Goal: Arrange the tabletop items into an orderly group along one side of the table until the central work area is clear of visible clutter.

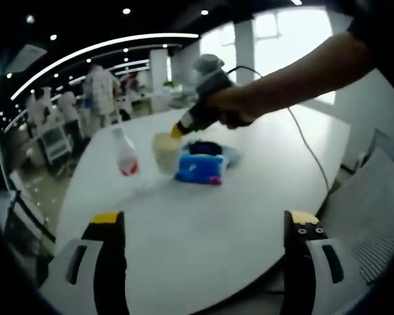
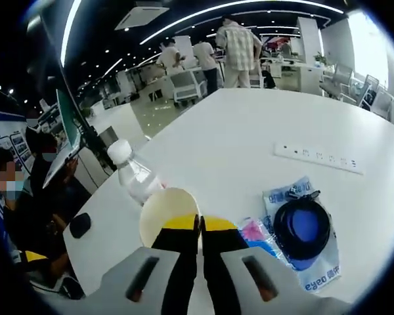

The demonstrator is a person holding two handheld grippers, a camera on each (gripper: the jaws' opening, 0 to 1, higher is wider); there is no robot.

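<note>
Left hand-held gripper [image 1: 200, 226], lower frame: jaws wide apart, holding nothing, over the bare white counter [image 1: 203, 223]. Mid-frame beyond: one paper cup [image 1: 165, 150], one bottle [image 1: 125, 151], one blue packet [image 1: 200, 168]. Right hand-held gripper [image 2: 199, 226], lower centre: jaws together, clamped on the cup's rim. One power strip [image 2: 318, 158] farther back.

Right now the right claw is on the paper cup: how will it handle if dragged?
The paper cup looks thin-walled, so it probably dents under the right claw pinching its rim. It seems empty, so likely light. It may knock over the bottle beside it.
</note>
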